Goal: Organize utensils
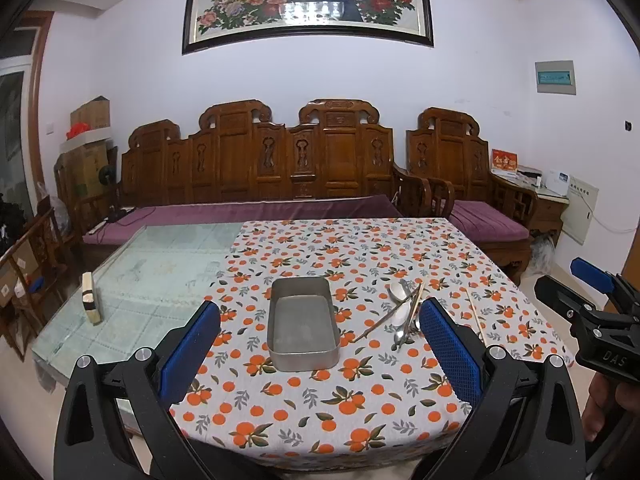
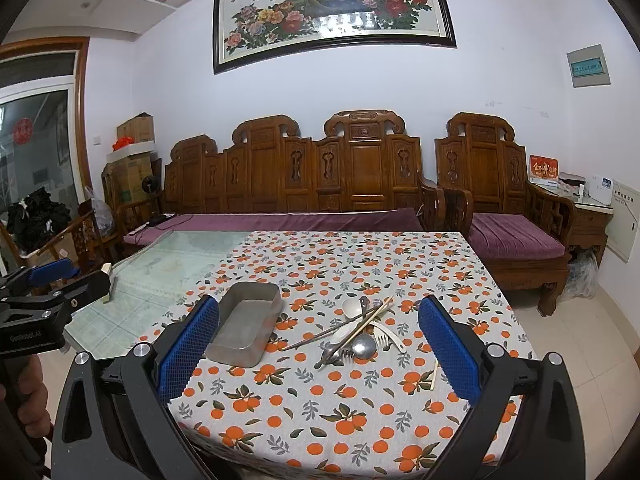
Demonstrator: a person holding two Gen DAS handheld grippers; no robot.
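Note:
An empty rectangular metal tray (image 1: 302,324) (image 2: 246,330) sits on the orange-print tablecloth (image 1: 344,392) (image 2: 320,400). To its right lies a heap of utensils (image 1: 402,314) (image 2: 358,330): spoons, a fork and chopsticks crossing one another. One loose chopstick (image 1: 476,316) (image 2: 434,374) lies apart, further right. My left gripper (image 1: 320,320) hovers open in front of the tray, nothing between its blue pads. My right gripper (image 2: 320,320) is open too, short of the heap, holding nothing. In each wrist view the other gripper shows at the frame's edge.
The cloth covers only the right part of a glass-topped table (image 1: 152,272) (image 2: 160,268). A small block (image 1: 91,298) stands on the bare glass at the left. A carved wooden sofa (image 1: 256,168) with purple cushions runs behind the table, an armchair (image 2: 500,208) to its right.

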